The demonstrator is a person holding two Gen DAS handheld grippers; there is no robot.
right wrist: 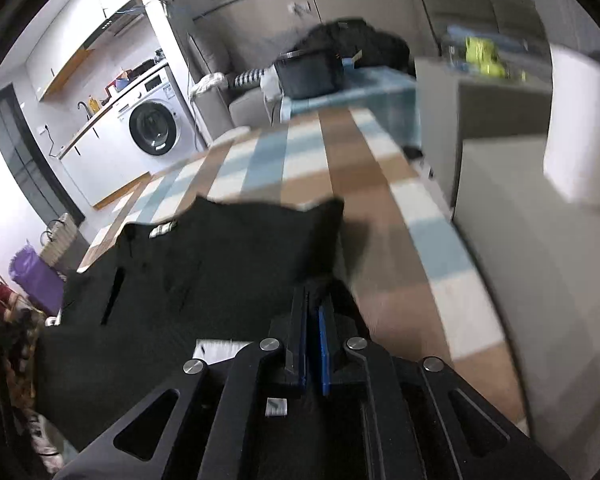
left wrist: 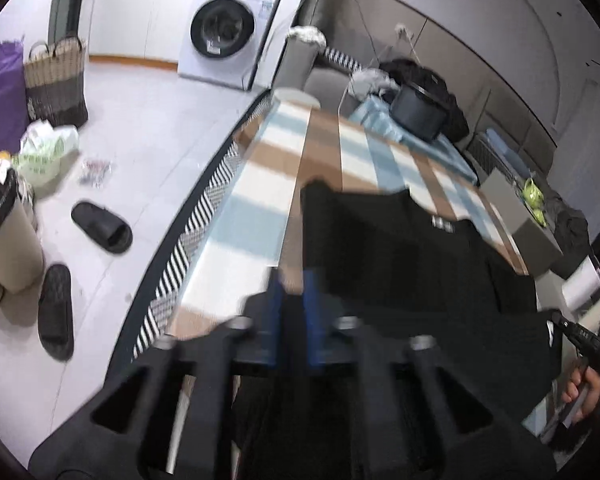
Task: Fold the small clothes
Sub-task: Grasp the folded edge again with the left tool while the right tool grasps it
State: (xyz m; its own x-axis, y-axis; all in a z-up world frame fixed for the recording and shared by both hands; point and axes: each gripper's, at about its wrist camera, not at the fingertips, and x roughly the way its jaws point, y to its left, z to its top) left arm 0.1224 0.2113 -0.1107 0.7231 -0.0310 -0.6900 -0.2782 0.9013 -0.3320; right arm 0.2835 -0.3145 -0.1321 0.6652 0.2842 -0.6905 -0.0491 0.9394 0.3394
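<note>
One limp black garment [right wrist: 220,264] on checked tablecloth [right wrist: 340,152].

washing machine [left wrist: 224,36], slippers [left wrist: 102,227], basket [left wrist: 56,80]

Matt black cloth garment [right wrist: 220,264] on a checked, seemingly woven tablecloth [right wrist: 364,168].

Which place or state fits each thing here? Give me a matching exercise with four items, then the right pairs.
Things:
1. black garment
2. washing machine
3. black slippers
4. woven basket

Places or states:
A. on the pale floor, left of the table
B. beside a purple bag
C. spread on the checked tablecloth
D. against the far wall, round door shut

Pairs: 1-C, 2-D, 3-A, 4-B
</note>
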